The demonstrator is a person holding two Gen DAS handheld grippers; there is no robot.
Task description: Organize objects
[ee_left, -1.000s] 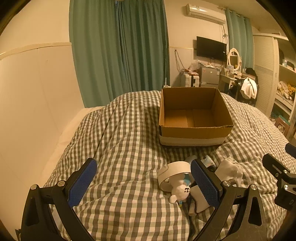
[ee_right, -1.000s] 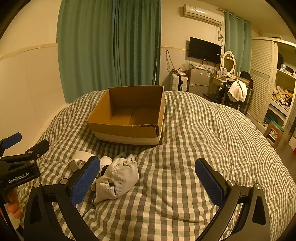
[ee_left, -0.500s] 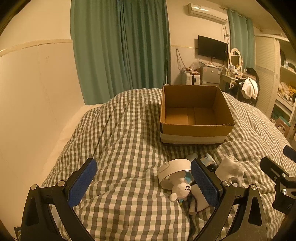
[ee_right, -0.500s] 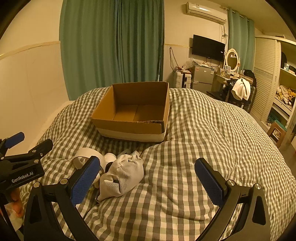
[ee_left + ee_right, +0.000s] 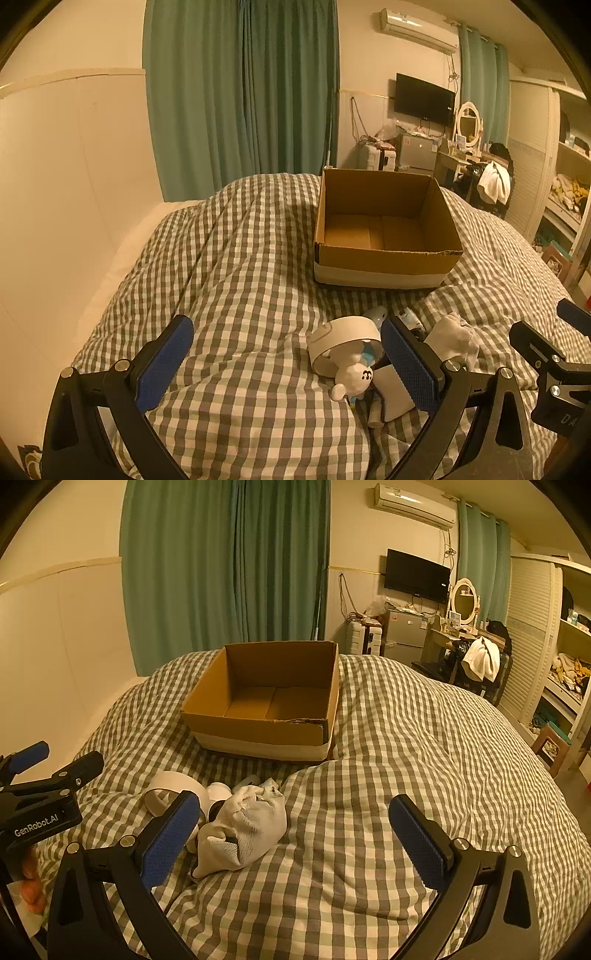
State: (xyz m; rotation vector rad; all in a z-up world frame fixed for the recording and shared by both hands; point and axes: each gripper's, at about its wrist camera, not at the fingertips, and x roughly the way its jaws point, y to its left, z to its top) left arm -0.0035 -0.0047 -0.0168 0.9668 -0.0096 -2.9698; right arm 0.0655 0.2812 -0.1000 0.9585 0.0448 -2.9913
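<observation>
We see a grey-and-white checked quilt (image 5: 240, 280) across the lower frame, a brown cardboard box (image 5: 258, 734) with a white band at centre, teal curtains (image 5: 240, 92) at upper centre, and blue gripper pads (image 5: 168, 836) below.

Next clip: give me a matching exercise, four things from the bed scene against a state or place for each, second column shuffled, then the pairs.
Things
1. cardboard box
2. white mesh bag
3. tape roll
4. right gripper

States or places
A. crumpled on the checked duvet, beside the right gripper's left finger
B. open, holding nothing
C. nothing visible inside, standing beyond the pile of small items
D. lying by the small white toy figure

Pairs: 1-C, 2-A, 3-D, 4-B
</observation>
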